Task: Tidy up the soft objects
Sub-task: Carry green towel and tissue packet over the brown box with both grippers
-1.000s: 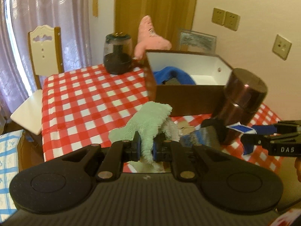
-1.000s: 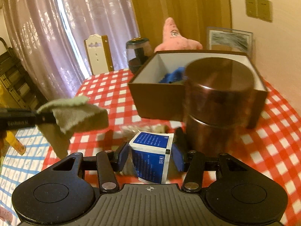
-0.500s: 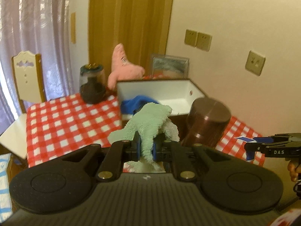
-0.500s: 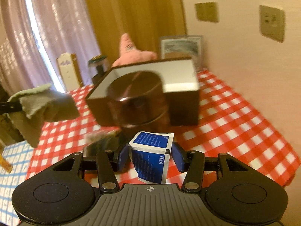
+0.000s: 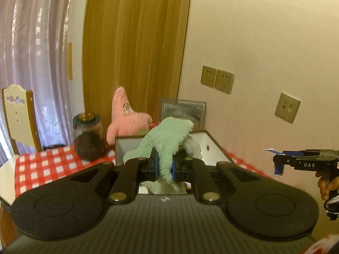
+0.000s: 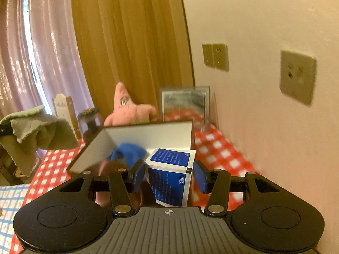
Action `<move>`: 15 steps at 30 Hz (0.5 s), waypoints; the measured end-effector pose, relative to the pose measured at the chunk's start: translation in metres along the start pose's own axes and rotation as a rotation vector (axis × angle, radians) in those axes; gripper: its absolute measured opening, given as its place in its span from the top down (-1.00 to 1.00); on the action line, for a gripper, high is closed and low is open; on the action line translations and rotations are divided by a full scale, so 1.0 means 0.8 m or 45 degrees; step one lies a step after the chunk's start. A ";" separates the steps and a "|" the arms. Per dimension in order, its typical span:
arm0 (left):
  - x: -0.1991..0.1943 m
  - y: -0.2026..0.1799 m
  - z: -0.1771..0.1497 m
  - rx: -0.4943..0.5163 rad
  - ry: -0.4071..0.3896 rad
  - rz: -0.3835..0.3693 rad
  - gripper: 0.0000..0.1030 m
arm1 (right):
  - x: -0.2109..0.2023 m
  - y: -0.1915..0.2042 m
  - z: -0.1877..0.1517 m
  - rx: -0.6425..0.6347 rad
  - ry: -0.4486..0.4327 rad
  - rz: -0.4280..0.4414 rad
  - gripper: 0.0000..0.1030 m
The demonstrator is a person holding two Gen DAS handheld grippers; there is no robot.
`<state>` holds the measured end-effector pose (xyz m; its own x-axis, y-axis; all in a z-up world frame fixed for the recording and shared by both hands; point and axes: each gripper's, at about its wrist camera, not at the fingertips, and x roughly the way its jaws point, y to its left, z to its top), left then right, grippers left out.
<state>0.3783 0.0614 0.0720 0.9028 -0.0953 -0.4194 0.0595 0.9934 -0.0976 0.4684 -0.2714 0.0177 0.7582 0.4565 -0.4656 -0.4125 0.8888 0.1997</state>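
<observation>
Fingers of the left gripper [image 5: 163, 167] pinch the green cloth [image 5: 167, 139] above the box [image 6: 148, 134]. Right gripper [image 6: 168, 174] grips the blue packet [image 6: 170, 175] over the box too, likely to drop both in.

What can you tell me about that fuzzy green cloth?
The green cloth looks soft and fluffy, like terry towel, pale mint in colour. It is crumpled, pinched in its middle by the left gripper, whose fingers press it from both sides. Its ends flop over and hang down, held in the air in front of the open box.
</observation>
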 end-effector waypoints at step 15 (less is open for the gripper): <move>0.168 0.021 0.035 -0.043 0.124 0.047 0.78 | 0.135 -0.023 0.049 -0.049 0.044 0.086 0.02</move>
<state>0.5125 0.0669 0.0396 0.8582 -0.0657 -0.5091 0.0107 0.9938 -0.1102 0.5773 -0.2369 -0.0025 0.7104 0.5129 -0.4820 -0.4817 0.8536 0.1984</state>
